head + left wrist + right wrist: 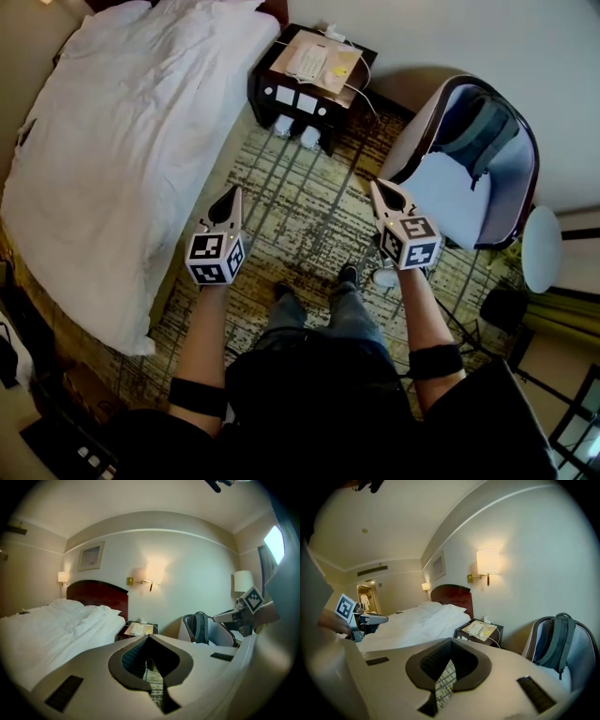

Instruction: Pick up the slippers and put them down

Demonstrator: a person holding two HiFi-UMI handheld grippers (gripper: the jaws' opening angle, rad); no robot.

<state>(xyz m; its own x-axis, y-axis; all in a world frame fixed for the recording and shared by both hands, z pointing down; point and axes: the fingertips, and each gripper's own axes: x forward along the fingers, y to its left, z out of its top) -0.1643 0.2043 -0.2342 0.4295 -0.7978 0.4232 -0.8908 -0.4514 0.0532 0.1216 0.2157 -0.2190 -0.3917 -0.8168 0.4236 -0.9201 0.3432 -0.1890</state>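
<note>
Two white slippers (298,130) lie side by side on the patterned carpet, tucked against the foot of the dark nightstand (272,89). Both grippers hang in the air well short of them, pointing toward the nightstand. My left gripper (230,194) is shut with nothing between its jaws, close to the bed's edge. My right gripper (380,188) is shut and empty too, just left of the armchair. In the left gripper view the shut jaws (149,638) hide the slippers. The right gripper view shows its shut jaws (451,643) and only carpet through the slit.
A white bed (122,141) fills the left. The nightstand carries a phone (307,62) and papers. An armchair (469,202) with a grey backpack (478,131) stands right, beside a round white lampshade (542,248). A small white thing (384,277) lies near my feet.
</note>
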